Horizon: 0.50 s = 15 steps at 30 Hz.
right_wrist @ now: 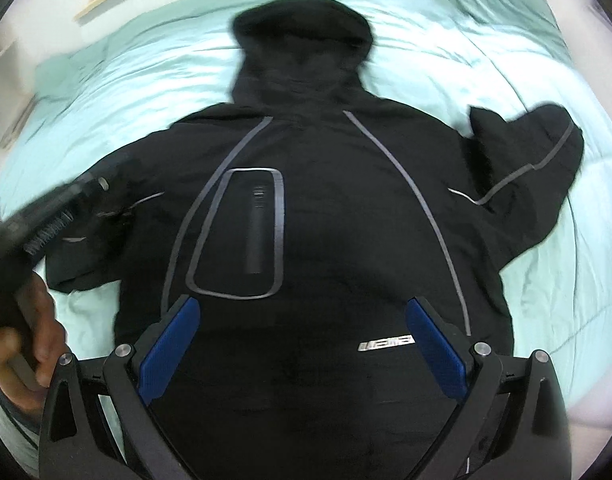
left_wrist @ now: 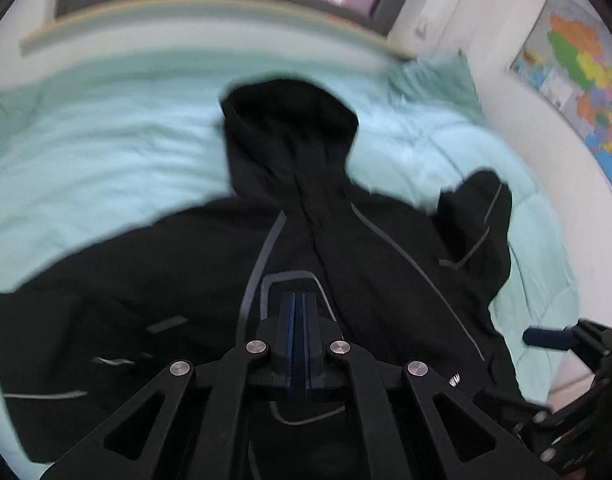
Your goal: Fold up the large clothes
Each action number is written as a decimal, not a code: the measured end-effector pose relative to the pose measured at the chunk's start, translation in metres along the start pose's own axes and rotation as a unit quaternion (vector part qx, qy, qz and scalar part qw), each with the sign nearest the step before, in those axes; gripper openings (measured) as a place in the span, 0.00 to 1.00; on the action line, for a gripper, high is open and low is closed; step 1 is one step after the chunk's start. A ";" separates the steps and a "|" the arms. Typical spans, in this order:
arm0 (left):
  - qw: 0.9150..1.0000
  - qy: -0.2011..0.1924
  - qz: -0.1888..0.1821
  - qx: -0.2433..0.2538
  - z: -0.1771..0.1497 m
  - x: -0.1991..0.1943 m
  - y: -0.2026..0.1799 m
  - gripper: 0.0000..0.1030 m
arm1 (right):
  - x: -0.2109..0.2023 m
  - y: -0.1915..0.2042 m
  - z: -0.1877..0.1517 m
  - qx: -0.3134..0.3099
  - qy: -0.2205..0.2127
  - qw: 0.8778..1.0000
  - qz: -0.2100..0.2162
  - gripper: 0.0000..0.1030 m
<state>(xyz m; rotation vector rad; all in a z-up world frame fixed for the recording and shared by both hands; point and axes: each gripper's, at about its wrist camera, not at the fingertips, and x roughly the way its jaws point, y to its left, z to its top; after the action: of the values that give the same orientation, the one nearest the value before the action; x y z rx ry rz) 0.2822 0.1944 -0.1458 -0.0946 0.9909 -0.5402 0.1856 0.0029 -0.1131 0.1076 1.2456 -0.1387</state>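
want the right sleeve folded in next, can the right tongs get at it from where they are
Probably yes: the right tongs hang open above the jacket, and the bunched sleeve lies uncovered on the bedspread, with nothing in the way.

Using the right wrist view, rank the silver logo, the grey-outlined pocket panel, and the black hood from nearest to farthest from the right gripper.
From the right gripper:
1. Silver logo on the black jacket, just between the open jaws, toward the right one.
2. Grey-outlined rectangular pocket panel, ahead and to the left.
3. Black hood, farthest, at the top on the mint bedspread.
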 end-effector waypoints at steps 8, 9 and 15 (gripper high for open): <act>0.991 0.011 0.090 -0.096 -0.040 -0.048 0.073 0.65 | 0.040 0.028 0.015 -0.050 0.009 0.997 0.052 1.00; 0.989 0.004 0.100 -0.107 -0.041 -0.057 0.086 0.67 | 0.044 0.045 0.016 -0.065 0.005 0.996 0.067 1.00; 0.972 -0.020 0.153 -0.179 -0.069 -0.105 0.157 0.67 | 0.066 0.135 0.038 -0.128 -0.004 0.979 0.157 1.00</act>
<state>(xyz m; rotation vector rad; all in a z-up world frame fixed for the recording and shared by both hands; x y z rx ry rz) 0.2424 0.3917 -0.1527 -0.2688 1.0333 -0.0725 0.2637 0.1271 -0.1626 0.0779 1.2135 0.2945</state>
